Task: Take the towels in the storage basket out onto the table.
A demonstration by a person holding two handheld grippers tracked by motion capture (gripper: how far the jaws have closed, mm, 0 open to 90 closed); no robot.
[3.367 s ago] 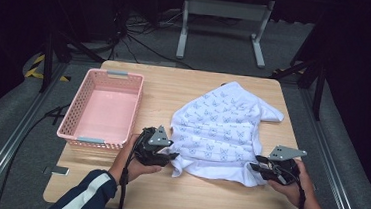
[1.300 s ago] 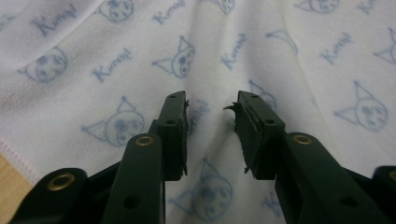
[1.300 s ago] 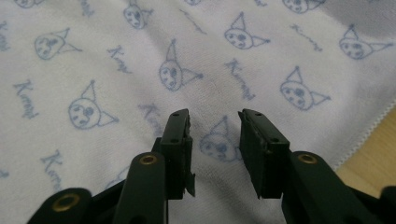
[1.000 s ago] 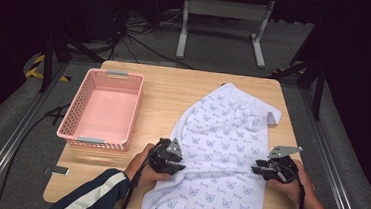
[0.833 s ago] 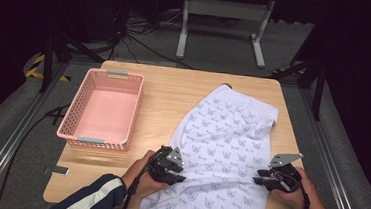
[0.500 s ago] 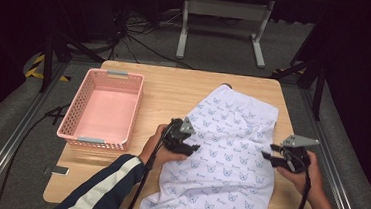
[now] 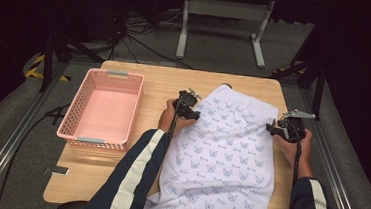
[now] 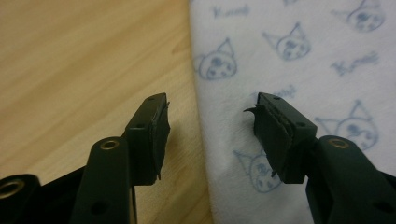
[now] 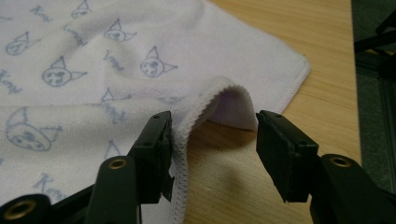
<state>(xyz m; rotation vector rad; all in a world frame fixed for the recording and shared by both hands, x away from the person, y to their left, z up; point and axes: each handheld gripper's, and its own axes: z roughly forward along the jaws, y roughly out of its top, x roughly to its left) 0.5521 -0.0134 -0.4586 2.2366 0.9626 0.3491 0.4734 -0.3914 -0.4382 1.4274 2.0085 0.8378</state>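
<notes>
My left gripper (image 7: pixel 193 111) sits at the left edge of the white cloth printed with small blue cat faces (image 7: pixel 222 155), and its jaws stand apart, having just eased inward a little after opening; in the left gripper view the cloth's edge runs up between them, one jaw over bare wood and the other over the fabric, and neither pad presses on it. My right gripper (image 7: pixel 273 127) is at the cloth's right edge with its jaws spread, having just been opening; in the right gripper view a hemmed fold of the edge arches up in the gap, brushing the left jaw, while the right jaw stands clear of it over the wood. The cloth lies flattened on the right half of the light wooden counter (image 7: pixel 165 83), its far end near the counter's back edge and its near end hanging over the front edge towards me. A pink plastic basket with perforated walls (image 7: pixel 74 126) stands on the left part of the counter, well apart from the cloth. Beyond the counter the room is dark, with a grey floor, black cables (image 7: pixel 139 33) and a pale metal stand (image 7: pixel 226 10).
</notes>
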